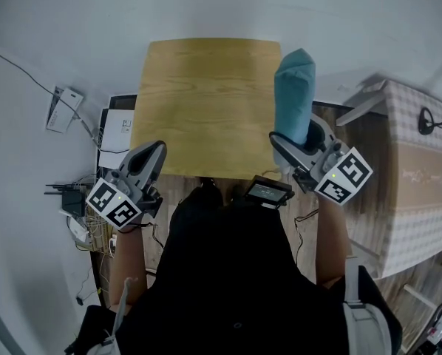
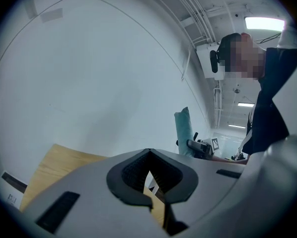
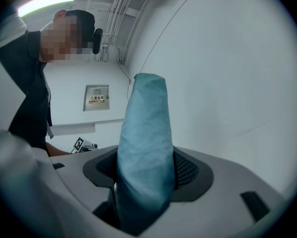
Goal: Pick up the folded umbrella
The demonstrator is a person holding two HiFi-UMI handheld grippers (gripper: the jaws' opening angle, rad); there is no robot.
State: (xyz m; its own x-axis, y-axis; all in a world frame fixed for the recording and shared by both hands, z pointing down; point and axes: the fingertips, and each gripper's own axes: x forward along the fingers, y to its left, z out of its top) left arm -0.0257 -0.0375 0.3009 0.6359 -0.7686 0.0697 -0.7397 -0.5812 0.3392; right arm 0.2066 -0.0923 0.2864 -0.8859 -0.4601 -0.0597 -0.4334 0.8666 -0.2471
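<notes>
Right gripper [image 1: 302, 145] is gripping the umbrella [image 1: 295, 95]: jaws are standing wide, and both pads are pressing on the teal sleeve near its lower end. The umbrella is sticking out well past the jaw tips, and in the head view it is showing over the right edge of the table [image 1: 206, 102]. Left gripper [image 1: 148, 160] is hovering at the table's near left corner, jaws closed together and carrying nothing. Both grippers are pointing away from the person.
</notes>
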